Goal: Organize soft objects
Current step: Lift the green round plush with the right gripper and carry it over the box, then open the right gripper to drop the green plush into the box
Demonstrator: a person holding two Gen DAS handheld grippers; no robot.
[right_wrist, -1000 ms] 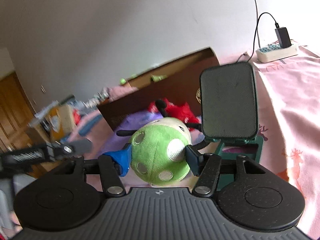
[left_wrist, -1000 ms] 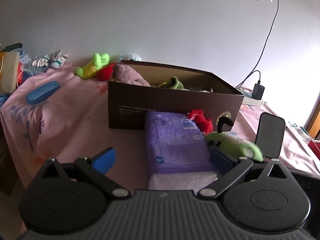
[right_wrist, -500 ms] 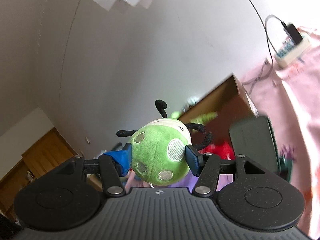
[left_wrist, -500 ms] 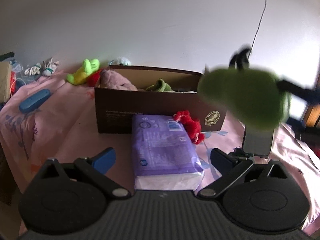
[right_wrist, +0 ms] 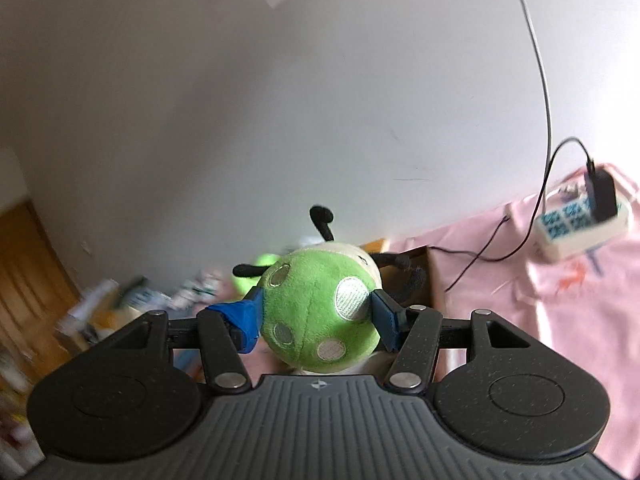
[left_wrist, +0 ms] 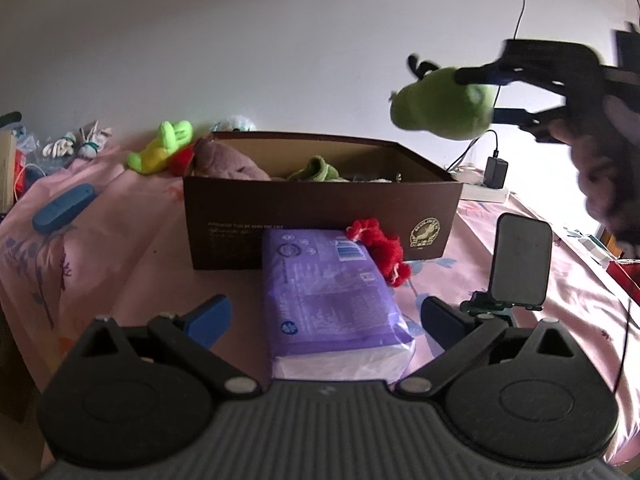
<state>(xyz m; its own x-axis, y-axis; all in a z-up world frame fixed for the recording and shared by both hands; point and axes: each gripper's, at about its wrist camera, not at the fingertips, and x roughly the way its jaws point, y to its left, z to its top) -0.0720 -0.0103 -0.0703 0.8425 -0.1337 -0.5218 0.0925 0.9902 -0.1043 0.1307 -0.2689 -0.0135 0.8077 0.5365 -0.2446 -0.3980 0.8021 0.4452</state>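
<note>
My right gripper [right_wrist: 318, 316] is shut on a green spotted plush bug [right_wrist: 320, 312] with black antennae. In the left wrist view the same plush bug [left_wrist: 442, 108] hangs in the air above the right end of an open brown cardboard box [left_wrist: 320, 220], with the right gripper [left_wrist: 486, 94] clamped on it. The box holds a mauve plush [left_wrist: 228, 160] and a green plush [left_wrist: 316, 170]. A purple tissue pack [left_wrist: 328, 296] lies in front of the box, between the fingers of my open left gripper [left_wrist: 324, 316]. A red plush [left_wrist: 380, 248] lies against the box front.
A phone on a stand [left_wrist: 520, 264] is at the right on the pink cloth. A power strip with a charger [right_wrist: 584, 220] sits near the wall. A lime-green plush [left_wrist: 164, 148] and a blue case [left_wrist: 62, 208] lie left of the box. A hand [left_wrist: 604, 168] holds the right gripper.
The right gripper lifted the green plush bug off the table and carried it up over the box's right end. The left gripper stayed open near the tissue pack.
</note>
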